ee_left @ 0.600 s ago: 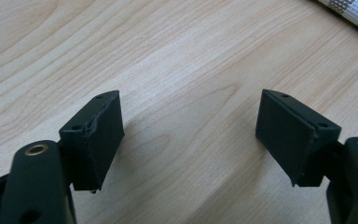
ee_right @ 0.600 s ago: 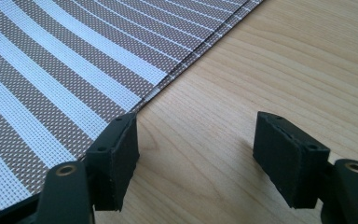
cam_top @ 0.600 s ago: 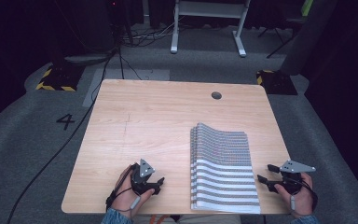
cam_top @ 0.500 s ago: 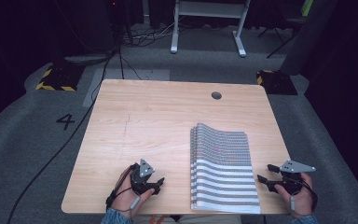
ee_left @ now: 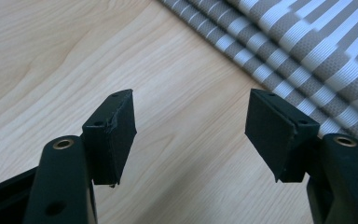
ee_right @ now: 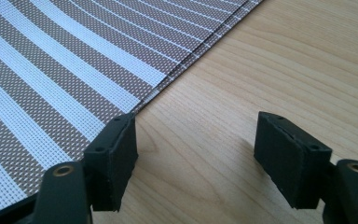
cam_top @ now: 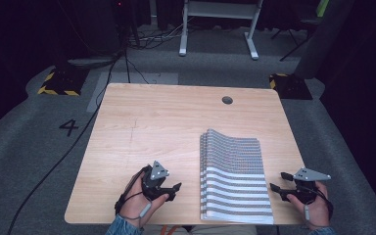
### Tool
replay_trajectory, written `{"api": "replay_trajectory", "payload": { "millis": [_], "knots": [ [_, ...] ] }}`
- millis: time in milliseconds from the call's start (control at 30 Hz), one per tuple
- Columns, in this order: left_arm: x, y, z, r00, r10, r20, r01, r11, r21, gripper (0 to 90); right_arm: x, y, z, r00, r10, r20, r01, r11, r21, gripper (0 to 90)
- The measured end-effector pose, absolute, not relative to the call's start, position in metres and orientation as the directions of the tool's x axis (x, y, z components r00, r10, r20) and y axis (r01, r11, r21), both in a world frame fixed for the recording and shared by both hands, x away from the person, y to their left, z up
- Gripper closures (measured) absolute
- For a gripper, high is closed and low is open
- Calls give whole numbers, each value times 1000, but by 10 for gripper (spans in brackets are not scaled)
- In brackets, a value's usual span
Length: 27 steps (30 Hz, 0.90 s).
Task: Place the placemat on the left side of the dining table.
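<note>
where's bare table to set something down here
The whole far half of the table, up to the round hole, is bare, as is the left side beyond the left gripper. The near right is crowded: striped mats with the right gripper beside them.

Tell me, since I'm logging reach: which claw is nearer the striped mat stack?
Right. The right claw sits at the striped mat stack right edge; the left claw waits farther off its left side.
</note>
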<state>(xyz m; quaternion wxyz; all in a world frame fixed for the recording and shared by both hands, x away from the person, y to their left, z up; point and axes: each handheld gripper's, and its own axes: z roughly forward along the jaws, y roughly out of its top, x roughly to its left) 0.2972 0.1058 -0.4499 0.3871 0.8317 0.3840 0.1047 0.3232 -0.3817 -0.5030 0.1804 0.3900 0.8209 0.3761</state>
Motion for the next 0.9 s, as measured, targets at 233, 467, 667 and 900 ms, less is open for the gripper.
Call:
{"api": "replay_trajectory", "payload": {
  "millis": [233, 467, 667, 900],
  "knots": [
    [302, 87, -439, 704, 695, -147, 541, -391, 744, 336, 322, -380, -503, -633, 774, -3, 499, 410, 764, 385],
    [317, 54, -442, 735, 659, -160, 531, -413, 740, 339, 321, -378, -503, -617, 787, -8, 504, 404, 763, 384],
    [330, 36, -451, 731, 654, -194, 550, -397, 735, 346, 320, -377, -503, -608, 794, -4, 509, 394, 765, 382],
    [341, 14, -465, 738, 644, -201, 561, -421, 713, 329, 320, -375, -503, -587, 809, -9, 520, 386, 762, 372]
  ]
}}
